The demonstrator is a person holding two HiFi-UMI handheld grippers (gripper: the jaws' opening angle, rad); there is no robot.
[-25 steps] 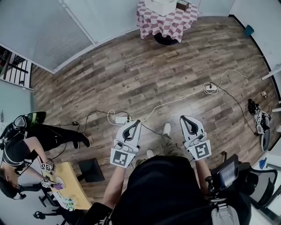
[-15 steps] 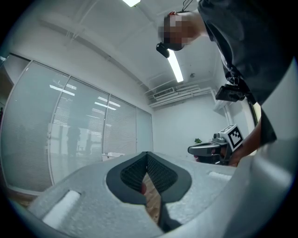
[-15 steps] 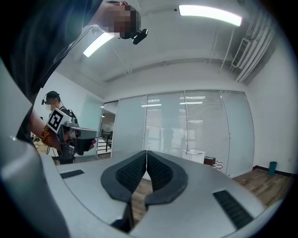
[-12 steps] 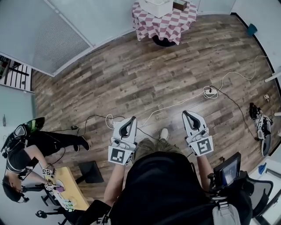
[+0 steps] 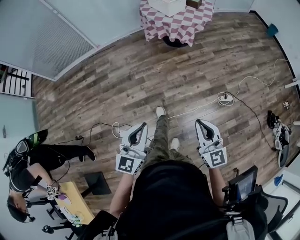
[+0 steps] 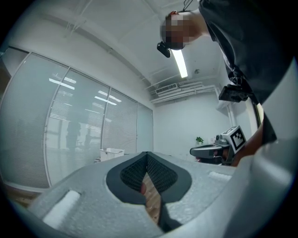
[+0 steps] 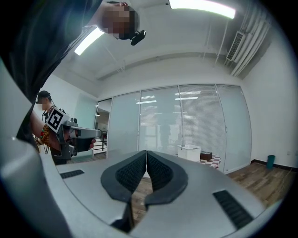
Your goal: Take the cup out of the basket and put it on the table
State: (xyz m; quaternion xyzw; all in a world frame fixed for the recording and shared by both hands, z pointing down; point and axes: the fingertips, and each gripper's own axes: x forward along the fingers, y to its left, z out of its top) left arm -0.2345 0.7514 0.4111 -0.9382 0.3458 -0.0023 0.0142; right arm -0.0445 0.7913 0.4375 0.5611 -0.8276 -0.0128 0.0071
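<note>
A white basket (image 5: 169, 5) stands on a round table with a red-checked cloth (image 5: 176, 26) at the far end of the room; no cup shows in any view. My left gripper (image 5: 143, 126) and right gripper (image 5: 198, 122) are held side by side in front of the body, above the wood floor, both pointing toward that table. The left gripper (image 6: 147, 153) has its jaws together with nothing between them. The right gripper (image 7: 146, 152) is likewise shut and empty. The basket (image 7: 189, 152) appears small and distant past the right jaws.
White cables and a power strip (image 5: 224, 97) lie across the floor ahead. Another person (image 5: 28, 159) sits at the left by a small wooden table (image 5: 75, 206). A glass wall (image 5: 56, 33) runs along the left. Equipment lies at the right edge (image 5: 280, 138).
The person's foot has stepped forward between the grippers. Both grippers stay shut and keep their places in front of the body.
</note>
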